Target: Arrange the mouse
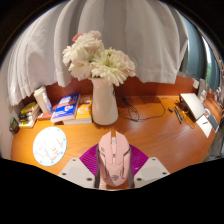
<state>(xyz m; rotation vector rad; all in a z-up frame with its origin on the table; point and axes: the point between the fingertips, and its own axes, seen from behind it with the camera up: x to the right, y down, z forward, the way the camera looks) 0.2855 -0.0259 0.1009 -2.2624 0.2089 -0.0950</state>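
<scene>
A pale pink computer mouse (113, 158) sits lengthwise between my two fingers, its nose pointing ahead towards the vase. My gripper (113, 170) is shut on the mouse: the magenta pads (90, 158) press against both of its sides. The mouse appears held just above the orange-brown wooden desk (150, 135). Its rear end is hidden below the fingers.
A white vase (104, 103) of white flowers (95, 58) stands just beyond the mouse. A round white disc (50, 147) lies to the left, with books (66, 105) behind it. Glasses (140, 110), pens (180, 114) and a white notebook (196, 107) lie to the right. A white curtain (140, 40) hangs behind.
</scene>
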